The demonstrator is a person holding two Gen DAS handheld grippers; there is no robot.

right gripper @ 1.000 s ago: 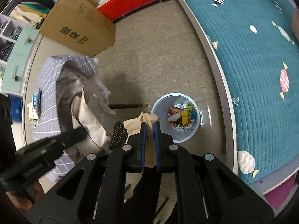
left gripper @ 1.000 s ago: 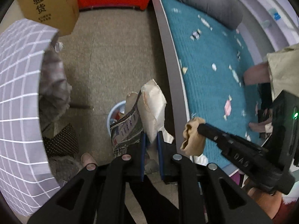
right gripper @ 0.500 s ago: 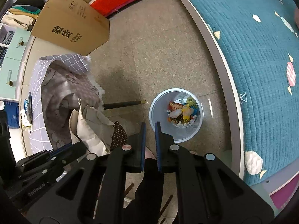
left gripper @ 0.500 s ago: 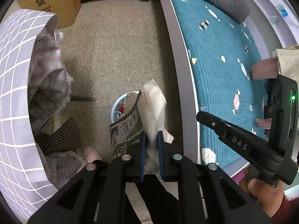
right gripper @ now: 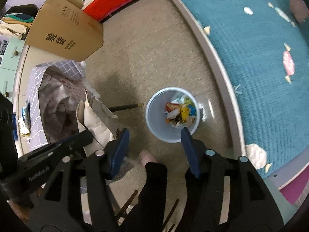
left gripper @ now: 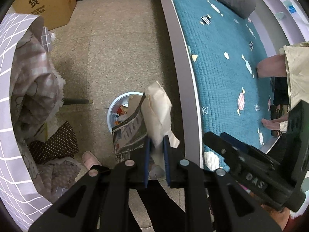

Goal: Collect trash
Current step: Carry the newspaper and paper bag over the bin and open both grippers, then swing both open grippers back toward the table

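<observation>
Bedroom floor beside a teal bed: depositing paper trash in the bin.
The left gripper (left gripper: 156, 143) jaws pinched crumpled paper (left gripper: 157, 114) above the bin (right gripper: 171, 114); the right gripper (right gripper: 154, 137) jaws had just been opening, empty. Centring over the rim before release would have prevented spills.

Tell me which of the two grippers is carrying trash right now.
The left gripper: its jaws are clamped on a wad of beige paper and newsprint above the bin. The right gripper stands open with nothing between its jaws, which have just been opening.
</observation>
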